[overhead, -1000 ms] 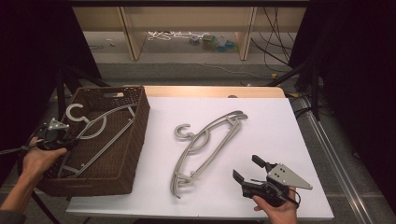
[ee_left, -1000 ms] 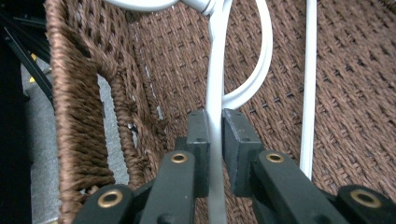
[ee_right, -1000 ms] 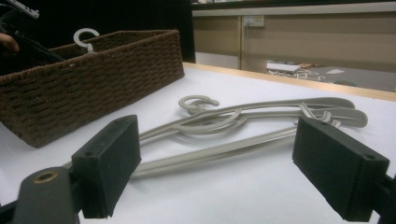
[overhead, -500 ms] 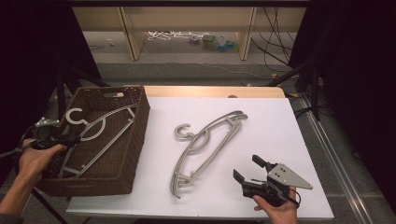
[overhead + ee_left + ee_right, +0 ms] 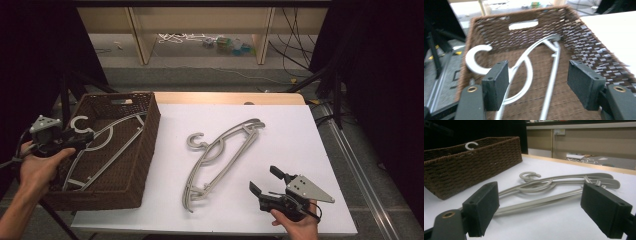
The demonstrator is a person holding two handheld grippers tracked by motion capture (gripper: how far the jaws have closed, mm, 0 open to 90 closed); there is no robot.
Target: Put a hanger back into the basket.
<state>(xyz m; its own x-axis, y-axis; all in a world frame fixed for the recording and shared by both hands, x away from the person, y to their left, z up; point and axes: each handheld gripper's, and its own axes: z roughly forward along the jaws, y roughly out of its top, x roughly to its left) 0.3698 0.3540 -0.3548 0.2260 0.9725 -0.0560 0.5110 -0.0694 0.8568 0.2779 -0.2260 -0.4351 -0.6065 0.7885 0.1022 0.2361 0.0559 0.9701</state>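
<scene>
Covering the table (image 5: 300, 130), white sheet under hangers (image 5: 220, 155)

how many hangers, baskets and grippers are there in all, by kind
grey plastic clothes hangers: 3, one in the basket and what looks like two stacked on the white table top
brown woven wicker basket: 1
black two-jaw grippers: 2, left gripper and right gripper, both open
total: 6
</scene>
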